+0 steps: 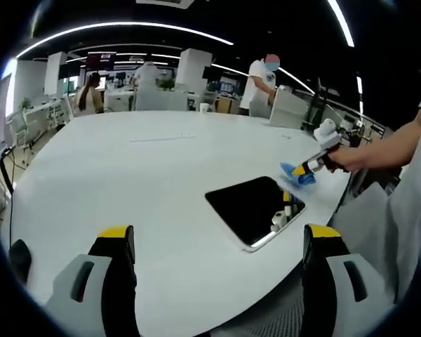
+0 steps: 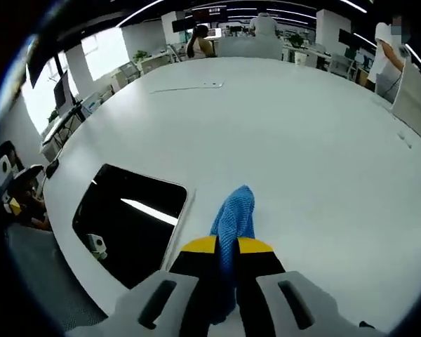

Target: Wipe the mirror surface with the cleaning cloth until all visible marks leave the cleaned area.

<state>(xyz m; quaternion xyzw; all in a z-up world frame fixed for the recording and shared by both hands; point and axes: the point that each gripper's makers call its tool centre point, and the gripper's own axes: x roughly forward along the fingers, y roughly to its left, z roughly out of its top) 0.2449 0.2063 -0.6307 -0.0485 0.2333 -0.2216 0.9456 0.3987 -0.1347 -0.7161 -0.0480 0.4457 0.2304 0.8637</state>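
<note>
A dark rectangular mirror (image 1: 252, 208) lies flat near the white table's near edge; in the right gripper view the mirror (image 2: 130, 213) sits to the left of my jaws. My right gripper (image 2: 228, 246) is shut on a blue cleaning cloth (image 2: 235, 214), which hangs over the table just right of the mirror's edge. In the left gripper view that right gripper (image 1: 307, 168) holds the cloth (image 1: 297, 174) at the mirror's far right corner. My left gripper (image 1: 217, 235) is open, held above the table in front of the mirror, with nothing between its jaws.
The large white table (image 1: 147, 161) stretches far behind the mirror. A person's arm (image 1: 386, 147) holds the right gripper. People stand among office desks (image 1: 161, 95) at the back. The table's edge (image 2: 63, 232) runs just past the mirror.
</note>
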